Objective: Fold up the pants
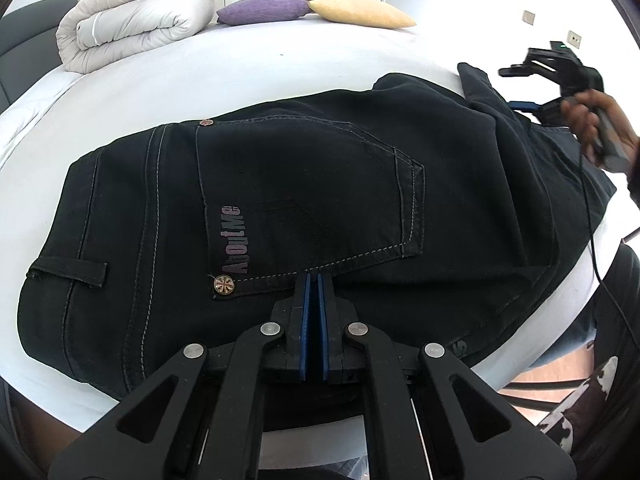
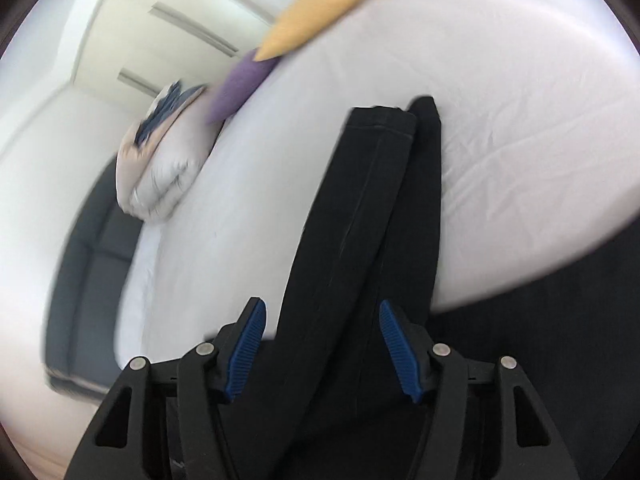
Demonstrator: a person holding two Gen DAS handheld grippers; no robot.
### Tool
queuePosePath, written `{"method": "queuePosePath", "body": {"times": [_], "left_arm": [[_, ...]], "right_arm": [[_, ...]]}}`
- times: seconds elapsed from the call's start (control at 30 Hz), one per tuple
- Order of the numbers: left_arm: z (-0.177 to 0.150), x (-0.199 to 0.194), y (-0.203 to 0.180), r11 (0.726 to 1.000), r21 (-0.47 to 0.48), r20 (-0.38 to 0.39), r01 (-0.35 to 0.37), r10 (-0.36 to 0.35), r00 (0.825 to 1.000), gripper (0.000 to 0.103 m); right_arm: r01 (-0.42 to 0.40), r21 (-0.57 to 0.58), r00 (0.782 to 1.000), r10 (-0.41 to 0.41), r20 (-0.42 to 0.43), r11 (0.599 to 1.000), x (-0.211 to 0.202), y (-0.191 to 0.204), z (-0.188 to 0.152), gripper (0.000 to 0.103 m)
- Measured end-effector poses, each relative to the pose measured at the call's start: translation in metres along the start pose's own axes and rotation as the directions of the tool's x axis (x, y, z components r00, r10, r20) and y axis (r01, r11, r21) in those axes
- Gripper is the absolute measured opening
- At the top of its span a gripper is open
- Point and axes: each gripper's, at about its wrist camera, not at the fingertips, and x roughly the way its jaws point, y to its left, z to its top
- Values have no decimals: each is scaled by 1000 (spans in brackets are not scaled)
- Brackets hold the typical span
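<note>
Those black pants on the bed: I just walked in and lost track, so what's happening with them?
A person is folding the black pants on the white bed with two handheld grippers. The left gripper, fingers shut, is at the seat just below the back pocket. The right gripper is open, with the stacked legs between its fingers, ungripped.

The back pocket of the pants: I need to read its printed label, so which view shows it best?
The left wrist view. The back pocket fills the centre there, sharp, with its stitching, rivets and printed label readable. The right wrist view shows only the legs of the pants, blurred; no pocket appears.
</note>
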Motion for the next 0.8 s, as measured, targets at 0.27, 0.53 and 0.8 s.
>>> {"method": "queuePosePath", "body": {"times": [0.27,0.53,0.8], "left_arm": [[-2,-3,8,1000,-13,3,17,-17,1000,3],[-3,-5,10,1000,-3,1,10,-10,1000,3],[-2,-5,11,1000,-10,3,18,-18,1000,3]], "right_arm": [[-24,179,999,18,33,983,31,-19,30,59],[-31,172,999,24,44,985,35,-22,63,6],[-76,141,960,34,278,987,-102,-37,34,4]]}}
